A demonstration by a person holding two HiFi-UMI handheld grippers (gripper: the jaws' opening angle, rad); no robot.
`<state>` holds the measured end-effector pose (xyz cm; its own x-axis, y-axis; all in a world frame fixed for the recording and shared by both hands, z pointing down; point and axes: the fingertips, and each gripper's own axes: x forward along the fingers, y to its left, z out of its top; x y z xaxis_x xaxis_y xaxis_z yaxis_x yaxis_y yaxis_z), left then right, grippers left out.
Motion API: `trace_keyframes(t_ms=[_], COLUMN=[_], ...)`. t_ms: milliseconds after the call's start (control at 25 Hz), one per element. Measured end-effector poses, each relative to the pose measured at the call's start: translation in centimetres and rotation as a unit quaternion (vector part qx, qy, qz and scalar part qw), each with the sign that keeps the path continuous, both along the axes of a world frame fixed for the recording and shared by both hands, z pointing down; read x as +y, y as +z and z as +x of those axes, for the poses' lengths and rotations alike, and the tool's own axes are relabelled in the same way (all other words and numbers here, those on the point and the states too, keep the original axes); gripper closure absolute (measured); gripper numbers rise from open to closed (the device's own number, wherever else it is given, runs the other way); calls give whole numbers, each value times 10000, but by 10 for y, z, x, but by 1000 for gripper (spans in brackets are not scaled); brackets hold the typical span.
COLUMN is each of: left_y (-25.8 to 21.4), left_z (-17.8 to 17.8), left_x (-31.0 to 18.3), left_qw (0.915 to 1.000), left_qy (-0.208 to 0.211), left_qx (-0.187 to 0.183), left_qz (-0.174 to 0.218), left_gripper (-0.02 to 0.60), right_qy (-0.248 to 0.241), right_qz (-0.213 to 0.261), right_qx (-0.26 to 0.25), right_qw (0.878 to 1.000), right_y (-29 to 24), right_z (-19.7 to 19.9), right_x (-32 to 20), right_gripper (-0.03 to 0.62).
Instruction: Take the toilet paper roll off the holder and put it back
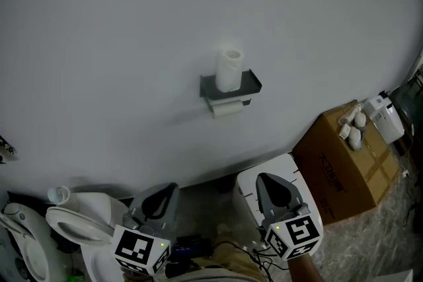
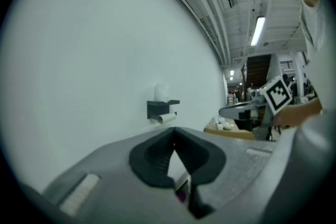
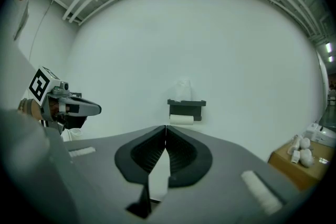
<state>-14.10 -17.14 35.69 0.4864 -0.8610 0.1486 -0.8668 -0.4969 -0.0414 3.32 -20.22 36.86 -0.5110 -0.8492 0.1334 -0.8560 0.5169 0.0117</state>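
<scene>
LEGIBLE TEXT: none is found | cardboard box [image 1: 344,168]: dark print is seen on its side, too blurred to be read | left gripper [image 1: 168,189], right gripper [image 1: 264,179]: only square coded markers are carried

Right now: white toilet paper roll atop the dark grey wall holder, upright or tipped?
Upright: the white toilet paper roll stands on end on the dark grey wall holder.

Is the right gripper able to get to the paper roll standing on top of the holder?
Probably yes. Nothing stands between the right gripper and the roll atop the holder; but its jaws are shut, so they must open first.
</scene>
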Motion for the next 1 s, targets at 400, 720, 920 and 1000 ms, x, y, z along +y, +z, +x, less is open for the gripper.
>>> trace_keyframes(t_ms=[400, 720, 920, 1000], left_y=[2, 3, 3, 3], left_z=[6, 8, 9, 9], left_x=[2, 2, 4, 4], left_qw=[9999, 9999, 9999, 9999], left_qy=[106, 99, 114, 131], left_qx=[51, 35, 34, 33], left_qz=[-13, -38, -43, -43], left_gripper=[588, 588, 588, 588], right_qy=[36, 27, 77, 86], right_qz=[35, 51, 63, 78], right_qx=[30, -9, -41, -36], right_qw=[10000, 10000, 9999, 9999], right_y=[-3, -4, -7, -8], right_z=[1, -1, 1, 2], right_x=[8, 8, 6, 6], right_gripper=[589, 589, 589, 589])
